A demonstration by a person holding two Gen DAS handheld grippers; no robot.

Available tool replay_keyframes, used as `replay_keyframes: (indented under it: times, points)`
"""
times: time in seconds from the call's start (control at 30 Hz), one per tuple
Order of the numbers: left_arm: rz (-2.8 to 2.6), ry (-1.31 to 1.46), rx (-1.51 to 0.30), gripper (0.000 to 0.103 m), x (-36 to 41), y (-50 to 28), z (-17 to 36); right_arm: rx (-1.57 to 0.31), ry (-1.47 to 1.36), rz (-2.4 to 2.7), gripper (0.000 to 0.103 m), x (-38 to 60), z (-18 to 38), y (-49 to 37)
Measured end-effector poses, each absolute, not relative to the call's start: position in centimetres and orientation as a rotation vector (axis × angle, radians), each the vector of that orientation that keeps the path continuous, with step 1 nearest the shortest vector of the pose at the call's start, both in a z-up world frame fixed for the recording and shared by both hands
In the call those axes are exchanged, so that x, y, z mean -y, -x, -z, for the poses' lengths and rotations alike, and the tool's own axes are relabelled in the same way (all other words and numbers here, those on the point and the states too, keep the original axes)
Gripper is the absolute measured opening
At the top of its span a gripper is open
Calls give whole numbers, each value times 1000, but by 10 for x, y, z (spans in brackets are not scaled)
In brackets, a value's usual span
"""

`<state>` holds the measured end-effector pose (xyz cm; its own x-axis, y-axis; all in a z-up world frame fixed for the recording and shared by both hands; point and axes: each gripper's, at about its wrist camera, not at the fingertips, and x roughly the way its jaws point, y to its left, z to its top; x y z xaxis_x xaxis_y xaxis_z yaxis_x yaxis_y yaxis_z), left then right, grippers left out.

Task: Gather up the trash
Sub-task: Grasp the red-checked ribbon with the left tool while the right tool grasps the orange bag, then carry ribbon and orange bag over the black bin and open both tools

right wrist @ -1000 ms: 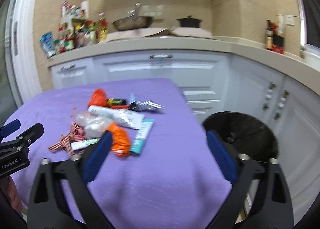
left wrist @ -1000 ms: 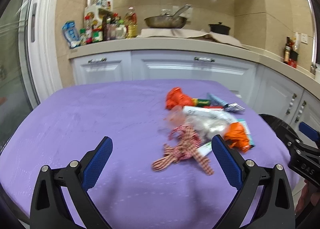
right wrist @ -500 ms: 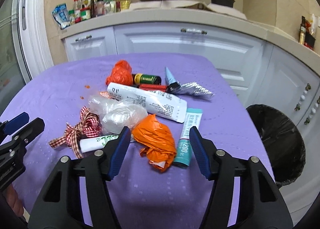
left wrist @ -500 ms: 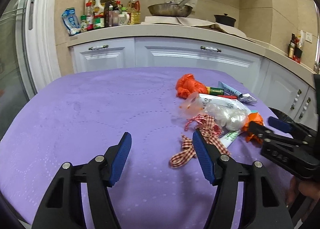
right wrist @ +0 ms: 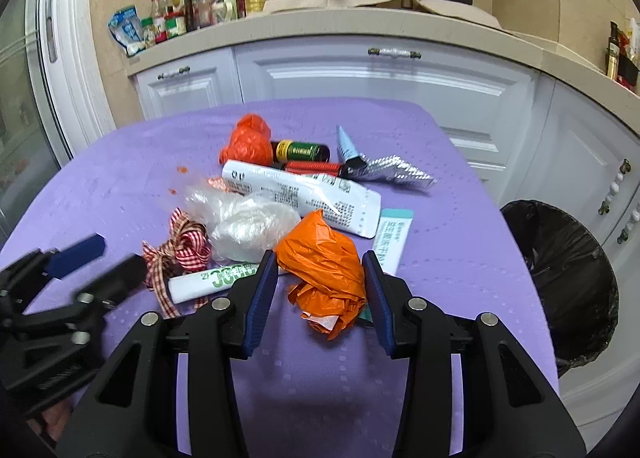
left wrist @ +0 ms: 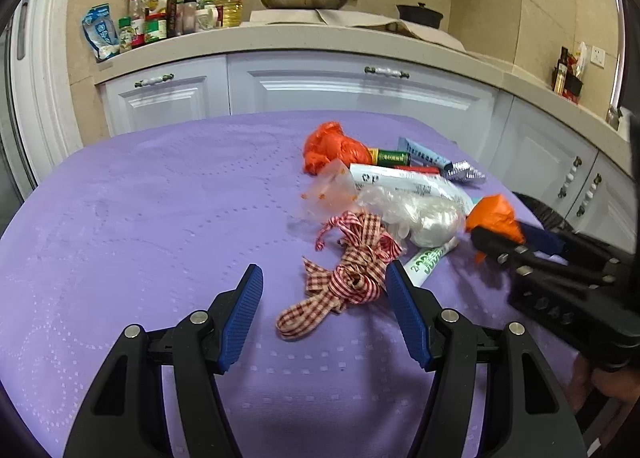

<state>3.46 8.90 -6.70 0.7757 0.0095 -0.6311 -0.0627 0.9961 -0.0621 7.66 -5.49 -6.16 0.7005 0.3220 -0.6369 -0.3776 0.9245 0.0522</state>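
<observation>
A red-and-white checked ribbon (left wrist: 352,274) lies on the purple table (left wrist: 140,218) between the fingers of my left gripper (left wrist: 324,272), which is open; its left pad stands well clear of the ribbon. My right gripper (right wrist: 319,262) straddles a crumpled orange bag (right wrist: 320,258) resting on the cloth. Its jaws are closing, with the pads right at the bag's sides. Behind these lie clear plastic (right wrist: 248,226), a white packet (right wrist: 300,190), a white tube with green print (right wrist: 212,278), a teal tube (right wrist: 394,238), a second orange bag (right wrist: 248,142) and a green bottle (right wrist: 304,150).
A bin with a black liner (right wrist: 560,278) stands off the table's right edge. White cabinets and a counter with bottles and a pan run along the back. Crumpled silver foil (right wrist: 392,174) lies at the far right of the pile. The left gripper (right wrist: 120,252) shows at the lower left in the right wrist view.
Both grippers have moved in and down toward the pile and narrowed. The left now brackets the ribbon, and the right has swung from the bin side over to the orange bag.
</observation>
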Motion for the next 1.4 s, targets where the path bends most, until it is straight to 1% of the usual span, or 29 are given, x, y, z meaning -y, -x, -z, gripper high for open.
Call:
replay_keyframes:
  times: [0.03,0.1,0.17,0.2,0.23,0.27,0.3,0.37,0.7,1.03,1.4]
  points:
    - [-38,77,-689,63,-88,-35,69,-688,80,-390,42,58,60,-75]
    - [-36,71,-705,57,-87,-37,71,-686,71,-388,42,64,59,-73]
    - [-29,74,-724,43,-87,-39,74,-684,64,-384,42,69,59,-71]
    - [-28,74,-728,38,-86,-39,76,-685,59,-381,42,72,60,-71]
    - [-24,74,-734,27,-86,-39,78,-686,52,-379,42,74,60,-70]
    - [-16,74,-742,13,-85,-39,80,-688,45,-376,42,77,61,-70]
    - [-3,71,-753,7,-84,-40,82,-688,42,-374,42,78,61,-70]
    - [7,61,-752,3,-82,-39,83,-689,36,-370,42,83,61,-70]
    - [-31,84,-678,2,-91,-22,69,-676,17,-353,42,93,61,-66]
    - [-101,92,-563,2,-99,-5,38,-616,2,-325,42,106,47,-58]
    - [-39,88,-487,2,-66,-14,11,-512,10,-208,42,150,23,-53]
